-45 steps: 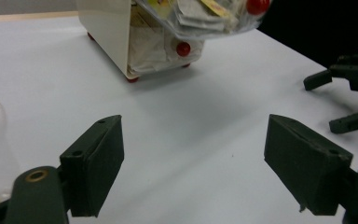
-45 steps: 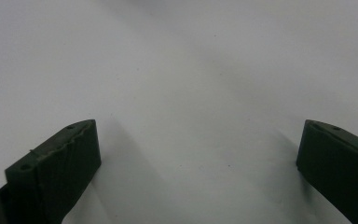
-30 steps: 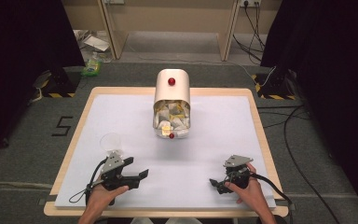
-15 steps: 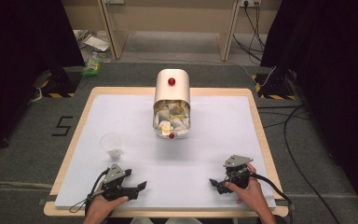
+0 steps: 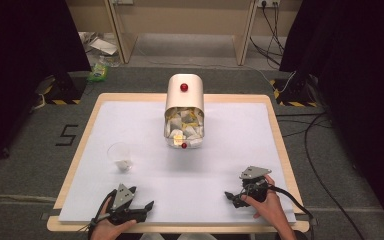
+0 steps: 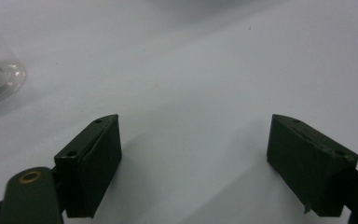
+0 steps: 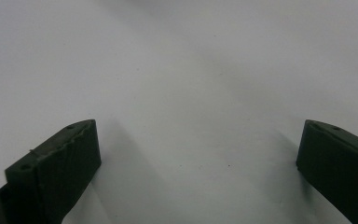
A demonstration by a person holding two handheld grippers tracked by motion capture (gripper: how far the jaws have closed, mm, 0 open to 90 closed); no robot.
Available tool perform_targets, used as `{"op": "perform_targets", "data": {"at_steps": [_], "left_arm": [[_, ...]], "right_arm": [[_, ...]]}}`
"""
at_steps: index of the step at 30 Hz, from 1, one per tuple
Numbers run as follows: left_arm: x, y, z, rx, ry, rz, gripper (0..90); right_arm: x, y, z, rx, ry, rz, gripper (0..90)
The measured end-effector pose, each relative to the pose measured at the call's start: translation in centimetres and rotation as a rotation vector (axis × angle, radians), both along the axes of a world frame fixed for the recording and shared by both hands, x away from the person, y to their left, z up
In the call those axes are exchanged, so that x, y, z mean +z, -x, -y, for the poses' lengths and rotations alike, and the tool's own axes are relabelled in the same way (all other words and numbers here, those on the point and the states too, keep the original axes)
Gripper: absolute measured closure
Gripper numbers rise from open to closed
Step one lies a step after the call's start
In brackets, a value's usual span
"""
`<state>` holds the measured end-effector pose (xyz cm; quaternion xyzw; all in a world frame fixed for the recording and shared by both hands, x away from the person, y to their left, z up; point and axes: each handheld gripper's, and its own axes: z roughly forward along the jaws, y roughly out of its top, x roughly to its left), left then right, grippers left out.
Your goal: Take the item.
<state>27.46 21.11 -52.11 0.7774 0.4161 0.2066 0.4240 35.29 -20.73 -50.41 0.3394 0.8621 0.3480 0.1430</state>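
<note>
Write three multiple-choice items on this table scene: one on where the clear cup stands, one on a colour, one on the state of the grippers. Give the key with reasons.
1. Where does the clear plastic cup stand?
A. On the left half of the table, nearer the left gripper
B. Beside the right gripper
C. On top of the dispenser

2. What colour is the knob on top of the beige sachet dispenser?
A. Blue
B. Red
C. Green

3. How do both grippers stand?
A. Both shut on sachets
B. Left shut on the cup
C. Both open and empty

Key: 1 A, the high view shows it left of the dispenser. 2 B, the knob is plainly red. 3 C, each gripper view shows jaws wide apart over bare table.
</note>
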Motion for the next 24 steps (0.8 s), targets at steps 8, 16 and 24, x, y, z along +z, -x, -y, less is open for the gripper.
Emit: {"op": "perform_targets", "data": {"at_steps": [8, 16, 24], "left_arm": [[-0.4, 1.0, -0.1, 0.017, 0.019, 0.026, 15.7], [-0.6, 1.4, -0.1, 0.029, 0.026, 0.040, 15.9], [-0.8, 1.5, -0.2, 0.030, 0.040, 0.055, 15.9]], "right_arm": [[0.0, 0.0, 0.0, 0.000, 0.000, 0.001, 0.2], [0.0, 0.0, 0.0, 0.000, 0.000, 0.001, 0.2], [0.0, 0.0, 0.0, 0.000, 0.000, 0.001, 0.2]]}}
